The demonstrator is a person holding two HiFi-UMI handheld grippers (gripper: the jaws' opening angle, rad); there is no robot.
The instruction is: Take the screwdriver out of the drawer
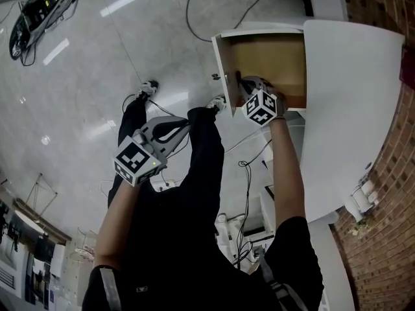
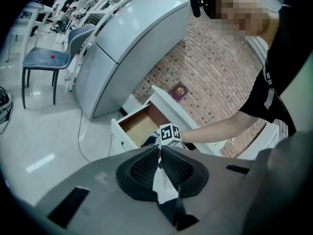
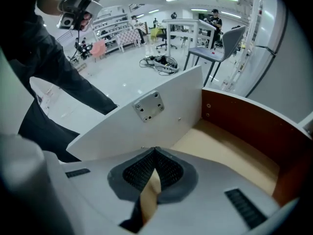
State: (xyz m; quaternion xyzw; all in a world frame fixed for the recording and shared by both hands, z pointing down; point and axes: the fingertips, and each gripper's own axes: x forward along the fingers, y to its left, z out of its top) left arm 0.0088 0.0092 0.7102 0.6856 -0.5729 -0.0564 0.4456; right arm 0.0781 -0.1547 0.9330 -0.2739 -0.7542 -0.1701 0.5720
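The white drawer (image 1: pixel 221 60) stands pulled open, its light wooden bottom (image 3: pixel 225 151) bare where it shows. No screwdriver shows in any view. My right gripper (image 1: pixel 240 81) points steeply down just inside the drawer's front panel (image 3: pixel 146 114), jaws shut with nothing between them (image 3: pixel 155 151). The left gripper view shows its marker cube (image 2: pixel 169 132) at the drawer's (image 2: pixel 139 126) near corner. My left gripper (image 1: pixel 183 127) hangs away from the drawer at the left, over the floor and the person's legs. Its jaws are shut and empty (image 2: pixel 160 149).
A white cabinet top (image 1: pixel 350 109) spreads to the right of the drawer, against a brick wall (image 1: pixel 389 225). Cables (image 1: pixel 244 167) trail on the glossy floor below. A large grey-white curved unit (image 2: pixel 132 43) and a blue chair (image 2: pixel 46 60) stand further off.
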